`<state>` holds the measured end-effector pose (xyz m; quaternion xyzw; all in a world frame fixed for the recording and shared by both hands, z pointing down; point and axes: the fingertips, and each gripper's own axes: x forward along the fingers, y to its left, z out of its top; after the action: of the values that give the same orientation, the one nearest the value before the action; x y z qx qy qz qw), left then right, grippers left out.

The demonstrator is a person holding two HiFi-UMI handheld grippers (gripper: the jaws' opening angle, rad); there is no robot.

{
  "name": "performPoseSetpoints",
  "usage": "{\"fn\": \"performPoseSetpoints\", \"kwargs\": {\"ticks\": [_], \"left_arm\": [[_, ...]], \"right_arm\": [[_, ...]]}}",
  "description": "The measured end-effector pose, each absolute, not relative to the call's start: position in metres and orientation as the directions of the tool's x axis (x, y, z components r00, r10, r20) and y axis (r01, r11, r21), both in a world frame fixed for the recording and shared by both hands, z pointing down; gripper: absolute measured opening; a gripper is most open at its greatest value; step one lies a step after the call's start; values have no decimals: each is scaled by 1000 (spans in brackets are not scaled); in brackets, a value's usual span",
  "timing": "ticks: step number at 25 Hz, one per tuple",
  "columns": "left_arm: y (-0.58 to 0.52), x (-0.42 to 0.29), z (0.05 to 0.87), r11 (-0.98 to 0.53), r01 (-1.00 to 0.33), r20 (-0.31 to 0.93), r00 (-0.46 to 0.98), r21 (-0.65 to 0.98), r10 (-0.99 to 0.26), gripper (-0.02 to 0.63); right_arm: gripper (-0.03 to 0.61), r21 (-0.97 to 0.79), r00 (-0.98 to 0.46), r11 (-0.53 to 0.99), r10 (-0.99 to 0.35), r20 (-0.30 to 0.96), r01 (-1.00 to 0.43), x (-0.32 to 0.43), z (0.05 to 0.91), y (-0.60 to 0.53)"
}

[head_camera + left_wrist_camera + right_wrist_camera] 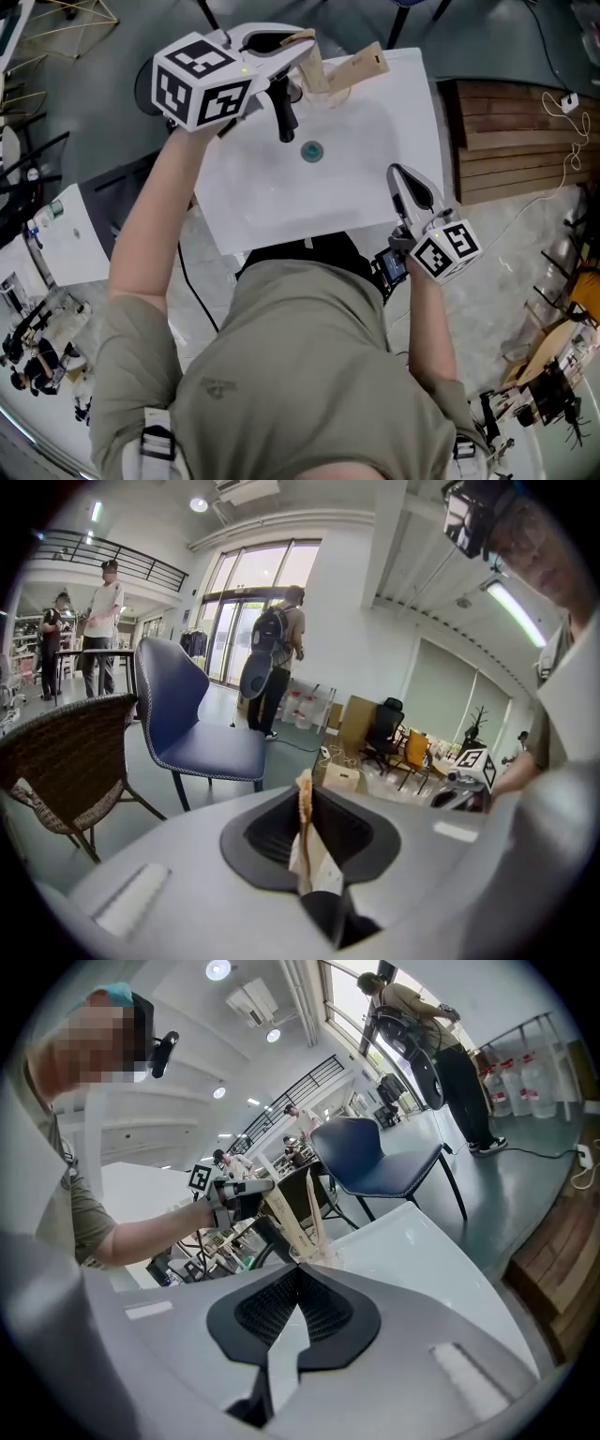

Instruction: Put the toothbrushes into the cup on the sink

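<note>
The white sink (pixel 375 178) lies below me, with a clear cup (pixel 336 94) at its back edge by the black faucet (pixel 283 117). One toothbrush in a brown card pack (pixel 362 63) stands slanted in the cup. My left gripper (pixel 305 47) is shut on a second packed toothbrush (pixel 315 67) and holds it just above the cup's left side. In the left gripper view this pack (pixel 306 832) sticks up between the jaws. My right gripper (pixel 396 173) hovers shut and empty over the sink's right front. The right gripper view shows the cup (pixel 328 1258) with both packs (pixel 281 1215).
A wooden slatted platform (pixel 511 141) lies right of the sink, with a white cable (pixel 562 159) over it. A white cabinet (pixel 66 234) stands at the left. A blue chair (pixel 187 724) and a wicker chair (pixel 66 761) stand beyond the sink; people stand farther back.
</note>
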<state>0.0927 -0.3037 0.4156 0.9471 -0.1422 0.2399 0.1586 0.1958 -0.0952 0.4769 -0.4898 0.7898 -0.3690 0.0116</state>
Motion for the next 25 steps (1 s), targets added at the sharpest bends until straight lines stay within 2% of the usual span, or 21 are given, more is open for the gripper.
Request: {"fn": "performPoseSetpoints", "kwargs": {"ticks": [25], "left_arm": [[-309, 104, 453, -911, -300, 548, 830, 282, -104, 42]], "right_arm": [[11, -606, -494, 195, -784, 376, -771, 206, 490, -102]]}}
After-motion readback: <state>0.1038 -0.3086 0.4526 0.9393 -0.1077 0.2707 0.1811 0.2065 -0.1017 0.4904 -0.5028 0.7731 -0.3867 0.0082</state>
